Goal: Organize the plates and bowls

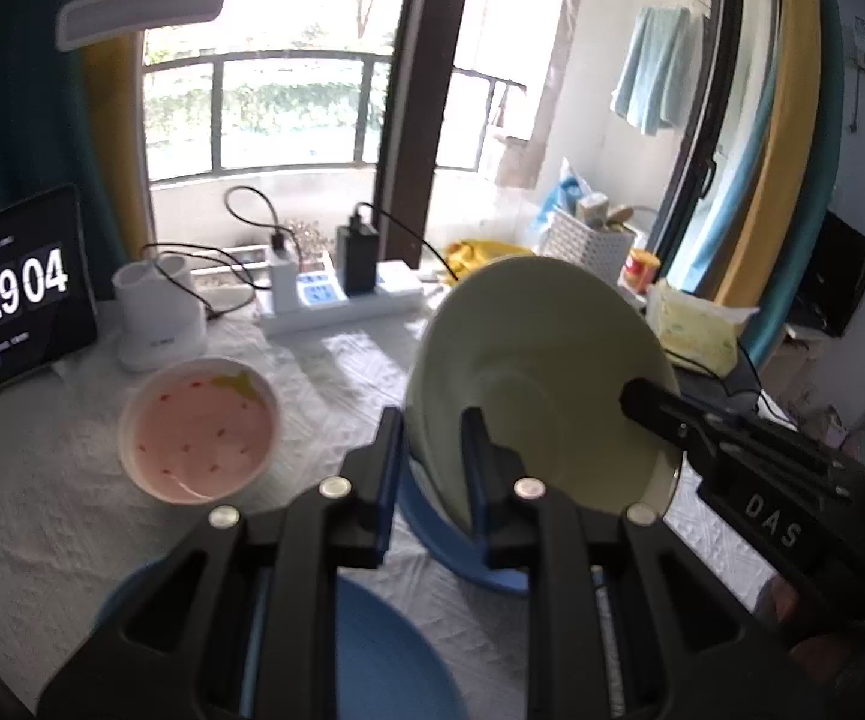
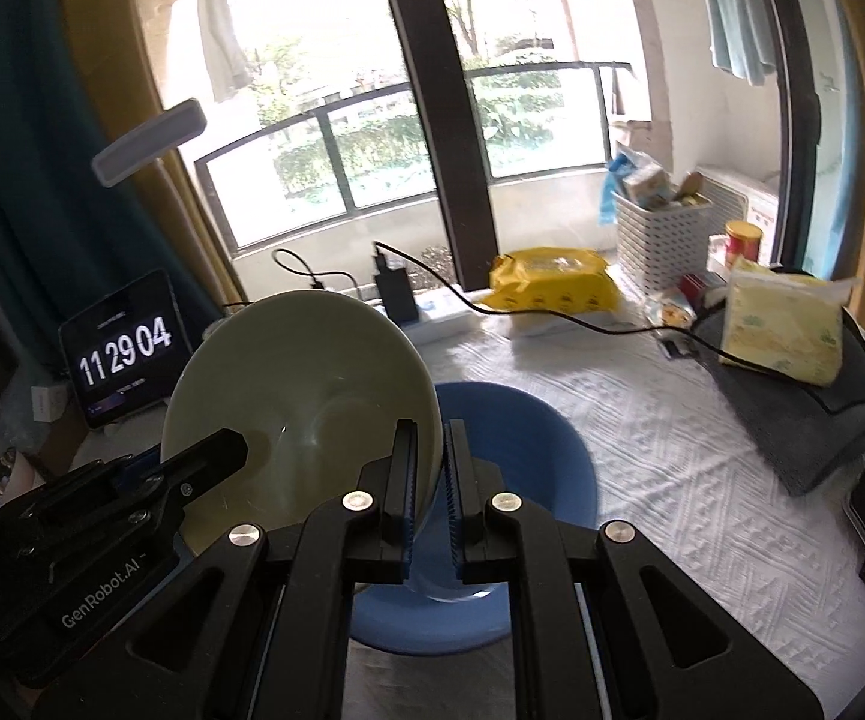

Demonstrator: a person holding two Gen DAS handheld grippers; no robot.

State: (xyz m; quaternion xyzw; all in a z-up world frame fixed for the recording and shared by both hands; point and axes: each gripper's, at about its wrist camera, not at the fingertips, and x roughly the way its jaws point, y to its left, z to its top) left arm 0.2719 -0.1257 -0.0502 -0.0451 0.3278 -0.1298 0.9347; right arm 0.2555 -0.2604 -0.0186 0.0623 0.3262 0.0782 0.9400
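Note:
A pale green bowl [image 1: 546, 372] is held tilted on edge above a blue bowl [image 1: 462, 546] on the white cloth. My left gripper [image 1: 432, 450] is shut on its left rim. My right gripper [image 2: 429, 468] is shut on its right rim; the green bowl [image 2: 300, 384] and blue bowl [image 2: 516, 456] show in the right wrist view. A pink bowl [image 1: 200, 429] with red specks sits to the left. A blue plate [image 1: 384, 654] lies near me under the left gripper.
A tablet clock [image 1: 12, 300], a white cup [image 1: 159, 312] and a power strip [image 1: 336, 300] with cables stand at the back. Yellow wipes pack [image 2: 552, 285], white basket [image 2: 660, 234], tissue pack [image 2: 786, 324] on a grey towel [image 2: 804, 420] lie at the right.

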